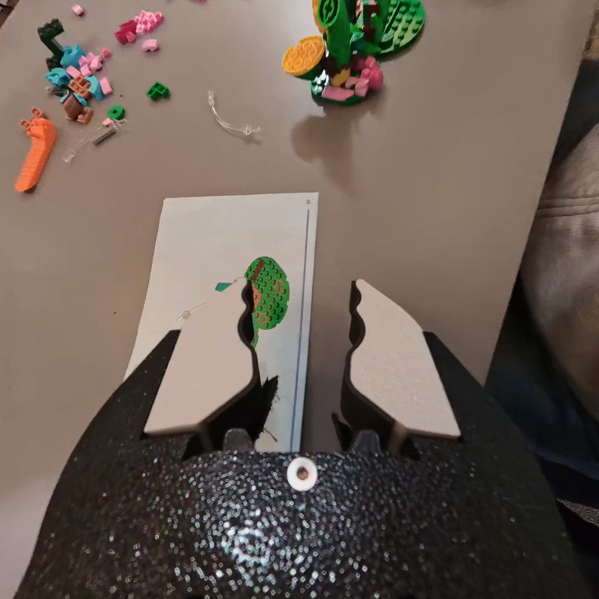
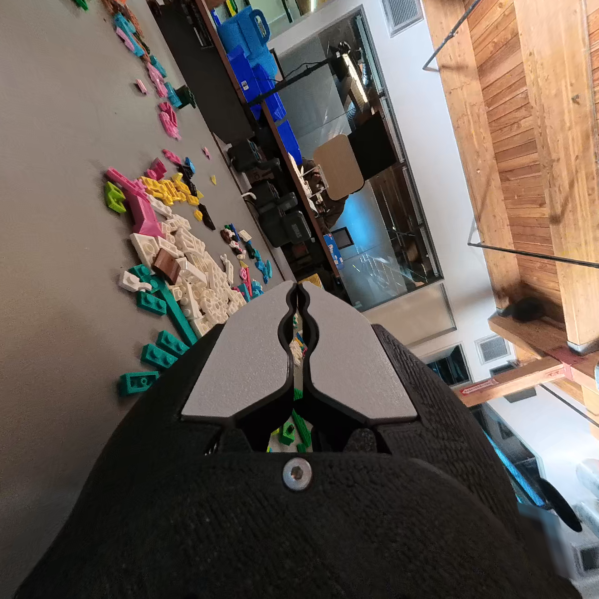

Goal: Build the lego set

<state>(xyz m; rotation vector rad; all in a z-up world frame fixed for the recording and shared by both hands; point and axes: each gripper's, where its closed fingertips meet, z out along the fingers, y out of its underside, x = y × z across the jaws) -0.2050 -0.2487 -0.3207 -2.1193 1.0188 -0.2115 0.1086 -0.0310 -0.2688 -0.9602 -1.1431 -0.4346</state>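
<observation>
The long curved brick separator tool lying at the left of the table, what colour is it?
Orange; the brick separator shows best in the left wrist view.

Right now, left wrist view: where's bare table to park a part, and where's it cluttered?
Bare table between the orange tool and the instruction sheet. Another free strip right of the sheet, below the green brick model. Crowded: loose brick pile at far left. The left gripper hangs open over the sheet's right edge.
</observation>
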